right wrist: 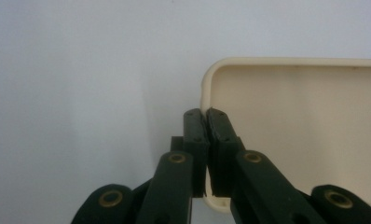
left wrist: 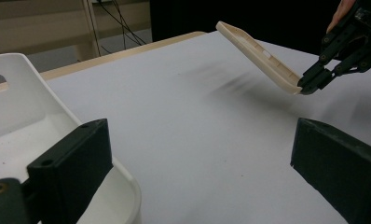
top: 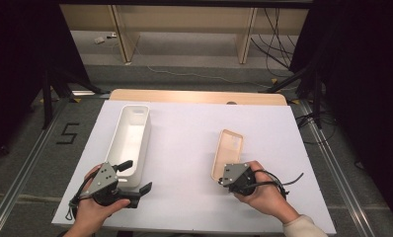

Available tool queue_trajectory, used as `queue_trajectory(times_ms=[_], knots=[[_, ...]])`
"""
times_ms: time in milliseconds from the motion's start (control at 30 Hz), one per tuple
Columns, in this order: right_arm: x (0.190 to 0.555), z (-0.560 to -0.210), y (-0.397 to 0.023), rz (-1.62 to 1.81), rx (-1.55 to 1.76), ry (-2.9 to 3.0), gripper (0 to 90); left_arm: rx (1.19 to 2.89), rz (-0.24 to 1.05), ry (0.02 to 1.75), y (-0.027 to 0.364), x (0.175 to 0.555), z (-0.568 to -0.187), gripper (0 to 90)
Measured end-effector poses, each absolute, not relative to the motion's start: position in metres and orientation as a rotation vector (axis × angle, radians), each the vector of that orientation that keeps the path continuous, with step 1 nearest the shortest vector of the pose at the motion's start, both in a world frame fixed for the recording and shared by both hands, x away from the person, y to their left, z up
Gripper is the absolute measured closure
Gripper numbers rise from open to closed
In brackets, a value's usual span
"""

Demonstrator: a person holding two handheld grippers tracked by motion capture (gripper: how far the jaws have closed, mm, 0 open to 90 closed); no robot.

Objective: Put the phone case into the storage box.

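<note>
A long white bin (top: 116, 129) lies lengthways on the left of the white tabletop (top: 184, 197). My left gripper (top: 135, 177) stands open at the bin's near end, one jaw over its rim and nothing between the jaws. In the left gripper view the bin (left wrist: 30, 107) shows beside the left jaw of my left gripper (left wrist: 202, 149). A beige lid (top: 228, 148) is held at its near edge by my right gripper (top: 219, 179). The lid (left wrist: 258, 53) is tilted, far end raised off the table, with my right gripper (left wrist: 309, 84) at its low end. My right gripper (right wrist: 205, 116) is shut on the lid's rim (right wrist: 305, 126).
A wooden table edge (top: 199, 96) runs along the back of the white sheet. Beyond it lie a grey floor with cables (top: 273, 54) and wooden furniture legs (top: 246, 34). Dark stands flank both sides. Bare white surface lies between bin and lid.
</note>
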State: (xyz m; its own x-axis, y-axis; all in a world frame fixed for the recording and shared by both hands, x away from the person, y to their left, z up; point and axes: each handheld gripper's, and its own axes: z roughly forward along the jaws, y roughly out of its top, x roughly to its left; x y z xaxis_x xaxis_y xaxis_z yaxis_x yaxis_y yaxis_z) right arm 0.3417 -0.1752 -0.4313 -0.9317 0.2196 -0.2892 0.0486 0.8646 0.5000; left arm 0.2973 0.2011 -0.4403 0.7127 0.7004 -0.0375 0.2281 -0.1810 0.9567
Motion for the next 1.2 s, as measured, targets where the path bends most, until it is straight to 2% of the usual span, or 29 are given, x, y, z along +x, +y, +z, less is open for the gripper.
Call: queue_trajectory(times_ms=[700,1200], knots=[[0.338,-0.432,-0.168,0.895,0.152,2.656,88.2,1.729,0.483,0.726,0.188,0.303,-0.432,6.7],[0.337,-0.431,-0.16,0.936,0.105,2.649,88.2,1.762,0.426,0.701,0.155,0.324,-0.423,8.2]])
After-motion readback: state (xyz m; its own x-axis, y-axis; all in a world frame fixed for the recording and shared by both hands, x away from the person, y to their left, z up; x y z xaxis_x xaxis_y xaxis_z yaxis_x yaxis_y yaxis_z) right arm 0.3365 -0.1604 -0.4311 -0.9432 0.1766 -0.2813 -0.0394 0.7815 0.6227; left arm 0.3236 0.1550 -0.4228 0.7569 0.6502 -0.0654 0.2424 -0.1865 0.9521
